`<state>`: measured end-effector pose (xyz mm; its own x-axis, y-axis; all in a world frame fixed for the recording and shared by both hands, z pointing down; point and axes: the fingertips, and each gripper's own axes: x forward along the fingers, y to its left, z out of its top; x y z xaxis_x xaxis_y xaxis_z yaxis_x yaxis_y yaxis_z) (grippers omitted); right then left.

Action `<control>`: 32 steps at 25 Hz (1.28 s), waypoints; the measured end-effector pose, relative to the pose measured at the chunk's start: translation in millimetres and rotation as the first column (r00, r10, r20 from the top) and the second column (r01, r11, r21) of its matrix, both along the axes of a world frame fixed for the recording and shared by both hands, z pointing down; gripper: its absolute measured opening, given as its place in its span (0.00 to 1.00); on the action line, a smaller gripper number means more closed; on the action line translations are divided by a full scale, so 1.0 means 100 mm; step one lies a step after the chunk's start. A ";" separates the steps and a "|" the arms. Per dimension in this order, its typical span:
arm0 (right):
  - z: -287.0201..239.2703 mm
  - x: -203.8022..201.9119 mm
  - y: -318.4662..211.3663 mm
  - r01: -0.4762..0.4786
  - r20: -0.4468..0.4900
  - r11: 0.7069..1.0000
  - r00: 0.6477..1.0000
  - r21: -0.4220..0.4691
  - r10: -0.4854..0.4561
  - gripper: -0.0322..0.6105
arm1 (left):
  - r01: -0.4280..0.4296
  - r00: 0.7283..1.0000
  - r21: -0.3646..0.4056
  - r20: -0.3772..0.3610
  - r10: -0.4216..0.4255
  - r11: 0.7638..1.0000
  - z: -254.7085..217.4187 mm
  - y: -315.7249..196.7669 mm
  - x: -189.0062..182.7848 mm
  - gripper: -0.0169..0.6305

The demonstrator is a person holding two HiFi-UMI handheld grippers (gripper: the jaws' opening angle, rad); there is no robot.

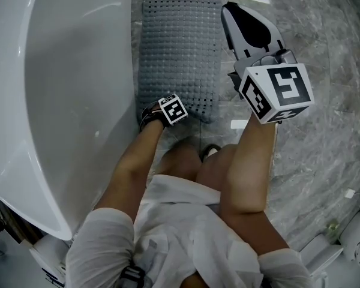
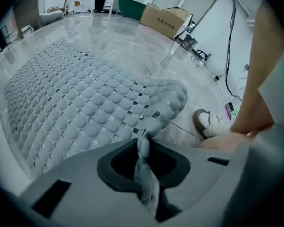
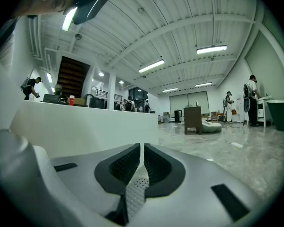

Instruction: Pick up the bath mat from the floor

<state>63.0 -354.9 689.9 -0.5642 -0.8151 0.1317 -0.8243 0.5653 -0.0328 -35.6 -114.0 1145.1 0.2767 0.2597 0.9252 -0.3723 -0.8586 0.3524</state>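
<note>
A grey bobbled bath mat [image 1: 180,56] lies flat on the marble floor beside the tub. My left gripper [image 1: 171,108] is down at the mat's near edge, its marker cube covering the jaws in the head view. In the left gripper view the left gripper [image 2: 143,140] is shut on a raised fold of the mat [image 2: 75,103], and a strip of mat runs back between the pads. My right gripper [image 1: 229,9] hovers over the mat's far right corner. The right gripper view shows the right gripper [image 3: 142,148] shut with nothing in it, aimed out across the room.
A white bathtub [image 1: 60,89] runs along the mat's left side. The person's sandalled foot [image 2: 209,123] stands just right of the mat's near corner. A cardboard box [image 2: 164,19] and cables [image 2: 227,56] lie farther off. White fixtures [image 1: 354,233] sit at bottom right.
</note>
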 end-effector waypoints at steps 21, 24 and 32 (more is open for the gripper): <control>-0.13 0.05 0.06 -0.030 0.030 0.999 0.999 0.024 0.029 0.10 | 0.691 0.701 0.029 -0.272 -0.659 0.722 -1.67 -1.48 0.07 0.10; -0.32 0.05 0.16 -0.034 0.057 0.998 0.998 0.057 0.031 0.10 | 0.696 0.698 0.044 -0.280 -0.660 0.717 -1.79 -1.47 0.10 0.10; -0.66 0.01 0.41 -0.040 0.115 0.996 0.993 0.083 0.030 0.10 | 0.703 0.695 0.058 -0.268 -0.668 0.708 -2.04 -1.39 0.14 0.09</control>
<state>63.9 -314.1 624.4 -0.5423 -0.8402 -0.0020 -0.8374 0.5407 -0.0798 -21.5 -252.8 941.2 0.5146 -0.2120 0.8308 -0.8093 -0.4401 0.3890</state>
